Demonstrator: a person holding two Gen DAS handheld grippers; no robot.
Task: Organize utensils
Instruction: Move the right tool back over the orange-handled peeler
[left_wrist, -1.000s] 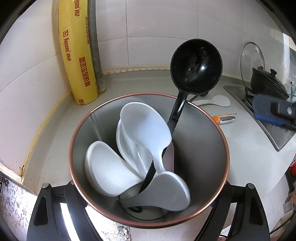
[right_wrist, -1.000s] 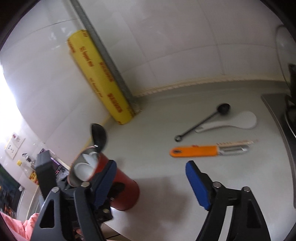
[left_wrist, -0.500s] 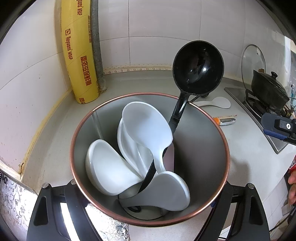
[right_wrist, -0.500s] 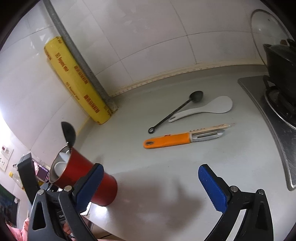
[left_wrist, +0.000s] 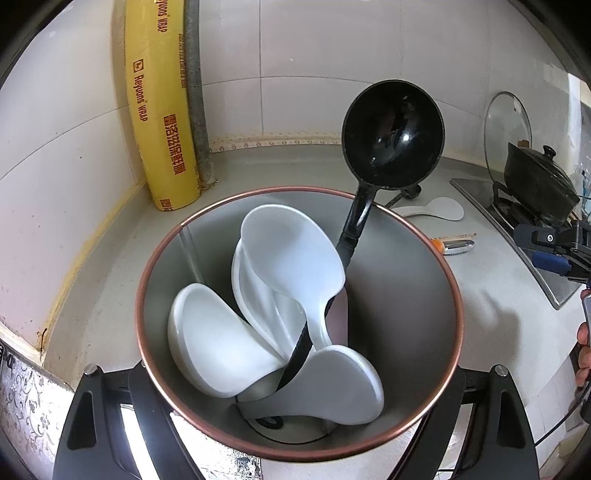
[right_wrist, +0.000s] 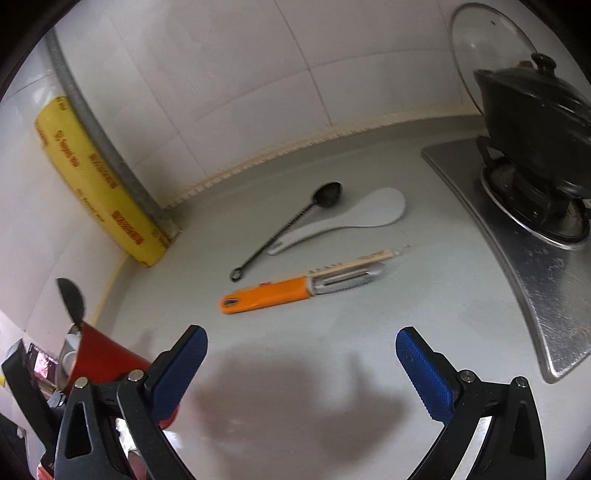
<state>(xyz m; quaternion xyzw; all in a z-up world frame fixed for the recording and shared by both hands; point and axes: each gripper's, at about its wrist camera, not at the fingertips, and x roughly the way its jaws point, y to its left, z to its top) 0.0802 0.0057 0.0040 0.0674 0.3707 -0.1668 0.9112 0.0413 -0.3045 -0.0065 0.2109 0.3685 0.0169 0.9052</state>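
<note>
Mostly done: my left claw (left_wrist: 295, 424) grips the holder (left_wrist: 424, 387) of ladles; right claw (right_wrist: 301, 363) wide, empty; spoon (right_wrist: 284, 229), paddle (right_wrist: 369, 210), peeler (right_wrist: 295, 291) left mid-table.

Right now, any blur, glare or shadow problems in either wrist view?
Left wrist: sharp, with a small highlight in the black ladle and heavy fisheye bending of the tiles. Right wrist: the yellow wrap roll is motion-smeared, and a soft shadow lies on the counter between the open tongs.
</note>
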